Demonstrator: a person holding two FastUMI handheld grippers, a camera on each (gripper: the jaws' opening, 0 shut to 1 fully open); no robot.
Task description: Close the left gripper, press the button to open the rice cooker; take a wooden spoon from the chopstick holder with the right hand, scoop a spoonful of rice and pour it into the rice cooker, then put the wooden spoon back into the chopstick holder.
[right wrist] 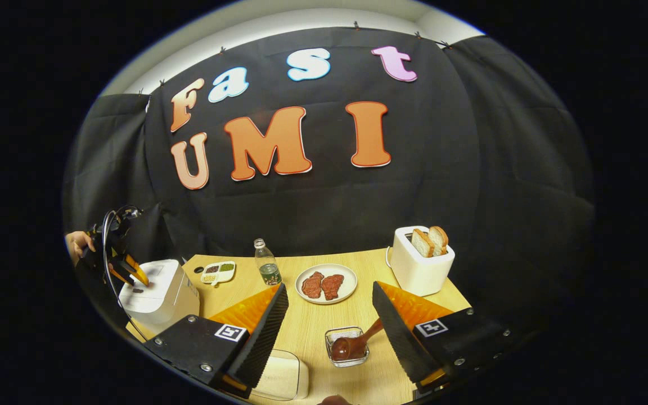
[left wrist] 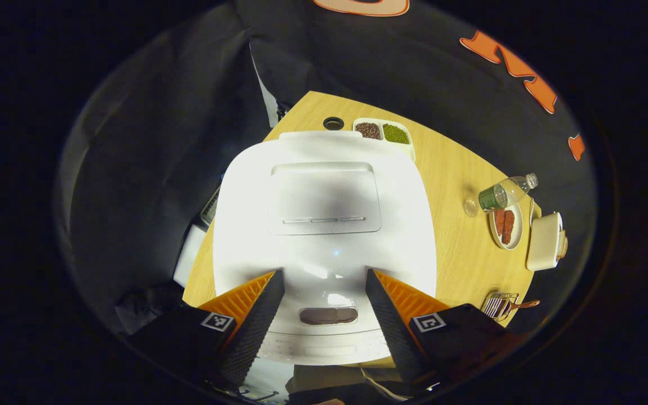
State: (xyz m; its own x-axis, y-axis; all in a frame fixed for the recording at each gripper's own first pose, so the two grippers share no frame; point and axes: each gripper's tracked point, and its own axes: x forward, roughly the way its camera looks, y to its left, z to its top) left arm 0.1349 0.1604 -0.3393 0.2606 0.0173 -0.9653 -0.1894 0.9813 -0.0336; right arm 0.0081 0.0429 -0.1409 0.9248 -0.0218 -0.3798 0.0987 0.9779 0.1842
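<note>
The white rice cooker (left wrist: 324,197) lies straight below my left gripper (left wrist: 323,275), lid down, with its dark oval button (left wrist: 328,315) between the open fingers. In the right gripper view the cooker (right wrist: 161,289) stands at the table's left end, and the left gripper (right wrist: 130,270) hovers over its front with a hand (right wrist: 76,244) behind it. My right gripper (right wrist: 329,287) is open and holds nothing. The wooden spoon (right wrist: 352,344) rests bowl-down in the clear chopstick holder (right wrist: 329,336), just ahead of the right finger. A clear box with white contents (right wrist: 282,378) lies by the left finger.
On the wooden table (right wrist: 307,326) stand a plate with two meat pieces (right wrist: 327,284), a water bottle (right wrist: 268,264), a white toaster with bread (right wrist: 419,261) and a divided tray of beans (right wrist: 218,272). In the left gripper view, tray (left wrist: 383,132), bottle (left wrist: 507,191), toaster (left wrist: 546,242).
</note>
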